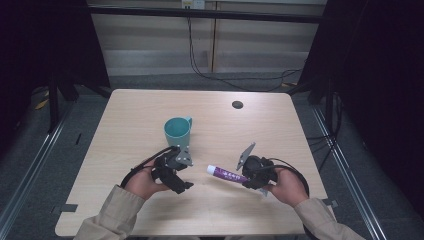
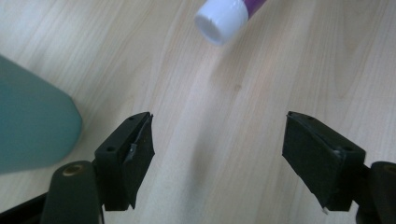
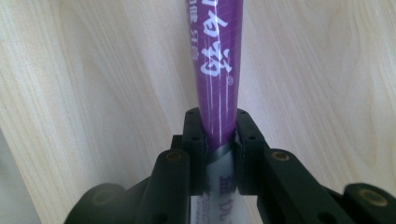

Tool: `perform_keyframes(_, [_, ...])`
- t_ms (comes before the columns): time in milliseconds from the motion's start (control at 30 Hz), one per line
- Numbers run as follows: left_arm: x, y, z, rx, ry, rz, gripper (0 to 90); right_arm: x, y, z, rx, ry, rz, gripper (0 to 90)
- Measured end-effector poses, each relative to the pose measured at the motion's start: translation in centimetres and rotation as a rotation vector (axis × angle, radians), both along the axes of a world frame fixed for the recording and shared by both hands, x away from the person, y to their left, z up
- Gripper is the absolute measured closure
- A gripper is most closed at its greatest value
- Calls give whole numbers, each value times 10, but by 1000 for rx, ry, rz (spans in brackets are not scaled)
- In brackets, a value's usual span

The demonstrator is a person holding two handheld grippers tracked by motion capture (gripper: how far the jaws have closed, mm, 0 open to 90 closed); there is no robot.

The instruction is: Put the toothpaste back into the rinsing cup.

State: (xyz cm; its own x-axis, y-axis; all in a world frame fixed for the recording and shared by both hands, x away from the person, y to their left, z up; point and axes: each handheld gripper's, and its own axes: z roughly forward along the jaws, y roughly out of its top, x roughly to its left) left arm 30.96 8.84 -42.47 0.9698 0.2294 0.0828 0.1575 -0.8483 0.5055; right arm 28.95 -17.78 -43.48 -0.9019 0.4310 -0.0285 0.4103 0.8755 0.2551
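Wooden table [image 1: 150, 120]; purple tube [image 3: 215, 70] in right tongs [image 3: 218, 135].

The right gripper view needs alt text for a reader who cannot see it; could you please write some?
The right tool is shut on a purple plastic tube with white lettering, gripped near its flat end. The tube points away up the frame over a light wooden table.

Teal cup [image 1: 177, 130] beside left gripper [image 1: 181, 176]
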Motion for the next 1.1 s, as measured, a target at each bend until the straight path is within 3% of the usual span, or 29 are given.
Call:
perform_keyframes(100, [-1, -7, 2, 10, -10, -19, 263, 0, 5, 1, 3, -3, 25, 783])
perform_keyframes(333, [-3, -34, 5, 77, -49, -89, 285, -2, 17, 2, 4, 0, 83, 782])
perform_keyframes(633, [-10, -52, 0, 98, -72, -186, 375, -7, 30, 3, 39, -4, 138, 782])
perform_keyframes(833, [-14, -57, -5, 102, -86, -200, 443, -8, 34, 7, 49, -6, 142, 781])
perform_keyframes(933, [-14, -60, -5, 144, -96, -250, 512, -9, 35, 7, 62, 1, 157, 781])
perform_keyframes(967, [-12, -60, -3, 194, -115, -286, 530, -10, 36, 8, 55, -3, 151, 781])
perform_keyframes(1000, [-19, -62, -10, 91, -67, -199, 533, -9, 36, 8, 56, 0, 154, 781])
perform_keyframes(1033, [-16, -62, -7, 153, -93, -251, 541, -10, 36, 8, 50, 4, 150, 781])
perform_keyframes(1100, [-19, -63, -8, 172, -91, -270, 571, -10, 35, 7, 55, -8, 165, 778])
